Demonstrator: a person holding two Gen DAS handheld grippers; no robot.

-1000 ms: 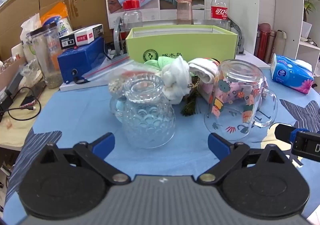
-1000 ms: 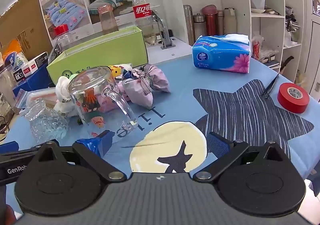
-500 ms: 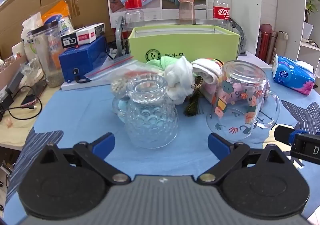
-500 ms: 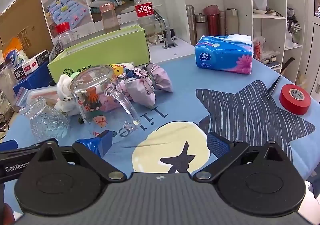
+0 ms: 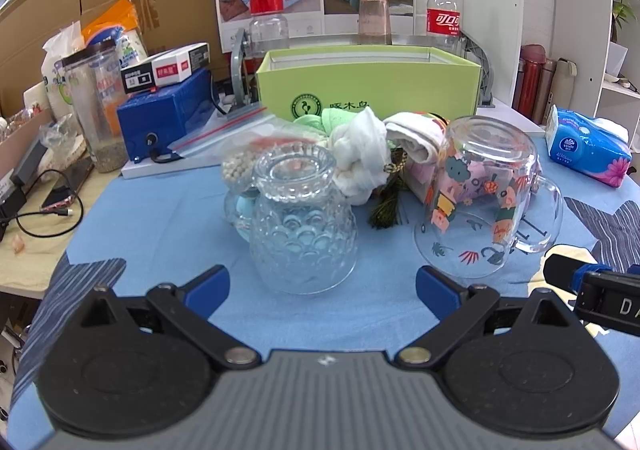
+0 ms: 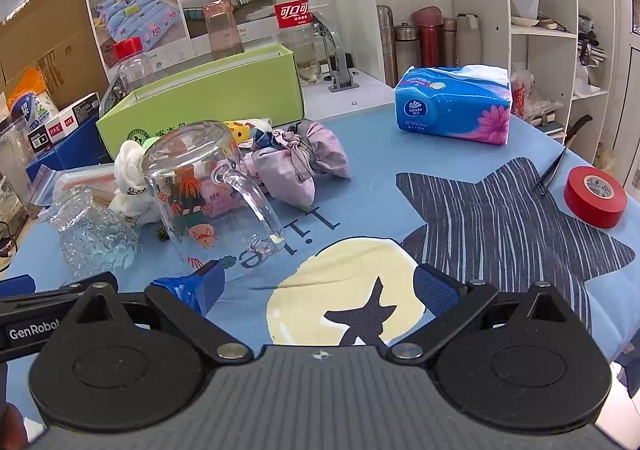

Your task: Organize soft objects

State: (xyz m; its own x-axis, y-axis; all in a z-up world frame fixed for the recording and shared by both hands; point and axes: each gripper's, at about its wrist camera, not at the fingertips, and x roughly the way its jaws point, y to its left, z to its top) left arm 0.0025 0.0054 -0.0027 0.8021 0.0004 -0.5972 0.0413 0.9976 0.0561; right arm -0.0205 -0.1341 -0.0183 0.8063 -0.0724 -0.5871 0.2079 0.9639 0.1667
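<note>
The left gripper [image 5: 322, 284] and right gripper [image 6: 316, 286] both hover low and level, side by side, jaws spread wide, empty.

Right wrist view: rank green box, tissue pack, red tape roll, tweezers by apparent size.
1. green box
2. tissue pack
3. red tape roll
4. tweezers, thinnest, though about as long as the roll is wide.

The box sits farther back, so its true lead is likely greater.

Glossy glass mug [image 5: 484, 205], matt cloth tablecloth [image 5: 168, 217].
</note>
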